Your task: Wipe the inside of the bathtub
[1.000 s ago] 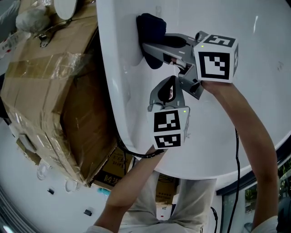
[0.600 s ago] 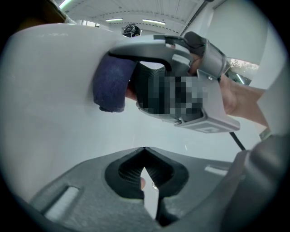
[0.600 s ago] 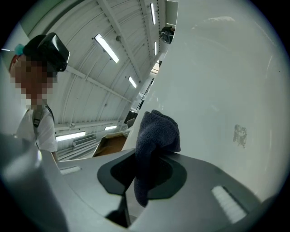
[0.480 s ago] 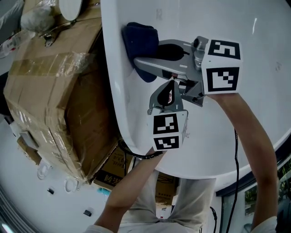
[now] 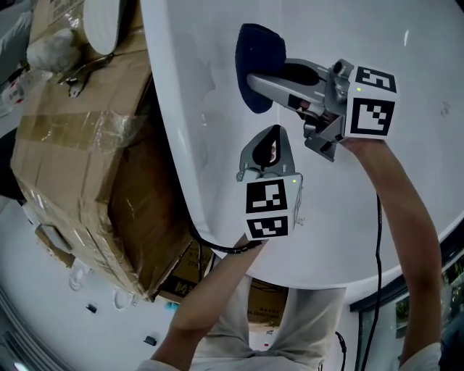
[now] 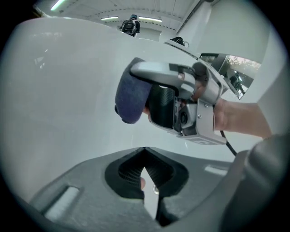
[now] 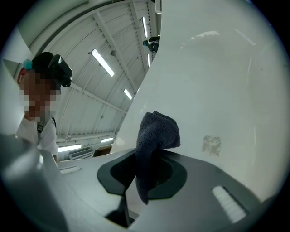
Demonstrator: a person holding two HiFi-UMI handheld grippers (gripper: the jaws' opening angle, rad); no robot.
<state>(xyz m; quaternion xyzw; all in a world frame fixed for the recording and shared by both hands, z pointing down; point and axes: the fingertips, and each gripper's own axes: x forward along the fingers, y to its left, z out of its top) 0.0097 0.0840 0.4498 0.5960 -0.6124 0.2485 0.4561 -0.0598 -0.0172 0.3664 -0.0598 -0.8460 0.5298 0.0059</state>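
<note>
The white bathtub (image 5: 406, 80) fills the head view, its glossy inner wall curving left to the rim. My right gripper (image 5: 250, 76) is shut on a dark blue cloth (image 5: 259, 54), which it presses against the tub's inner wall. The cloth (image 7: 156, 140) sticks up from between the jaws in the right gripper view. My left gripper (image 5: 272, 130) hangs just below the right one, shut with nothing in it, its tips close to the tub surface. From the left gripper view the cloth (image 6: 131, 97) and the right gripper (image 6: 145, 95) show ahead of the left gripper (image 6: 144, 150).
A large cardboard box (image 5: 80, 152) wrapped in plastic film stands left of the tub rim, with a white bowl-like object (image 5: 105, 22) and small items on top. A small grey smudge (image 7: 211, 145) marks the tub wall. A cable (image 5: 378, 246) runs along my right arm.
My right gripper swept the cloth left toward the rim, then back to the right and slightly up the wall. The left gripper has barely moved.
</note>
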